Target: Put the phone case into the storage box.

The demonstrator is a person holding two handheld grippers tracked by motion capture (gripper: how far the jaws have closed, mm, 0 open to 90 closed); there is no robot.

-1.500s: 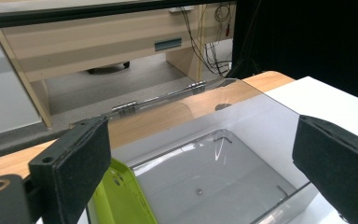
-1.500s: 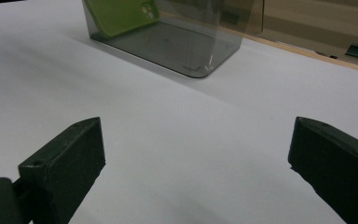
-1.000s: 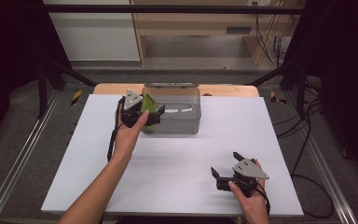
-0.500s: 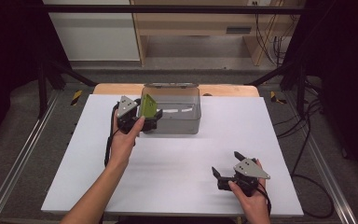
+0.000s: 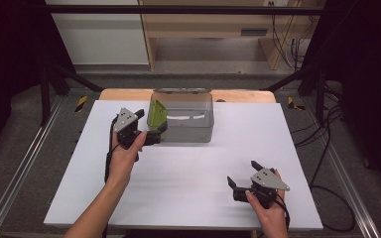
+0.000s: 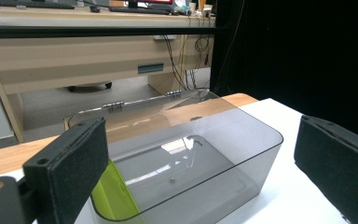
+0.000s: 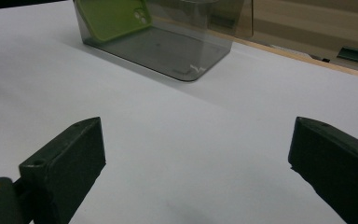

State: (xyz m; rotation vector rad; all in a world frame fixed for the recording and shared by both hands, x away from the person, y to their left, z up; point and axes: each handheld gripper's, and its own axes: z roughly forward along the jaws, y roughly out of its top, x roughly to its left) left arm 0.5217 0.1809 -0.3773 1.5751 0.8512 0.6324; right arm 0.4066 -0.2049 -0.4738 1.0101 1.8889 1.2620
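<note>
Left tongs (image 5: 149, 126) agape beside smoky transparent plastic box (image 5: 182, 116); flat lime-green phone case (image 5: 156, 113) leaning inside against near-left wall. Withdraw clear of rim. Right tongs (image 5: 241, 179) agape, low over white bench (image 5: 188, 183).

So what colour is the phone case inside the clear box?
Lime green phone case, clearest in the right gripper view.
</note>
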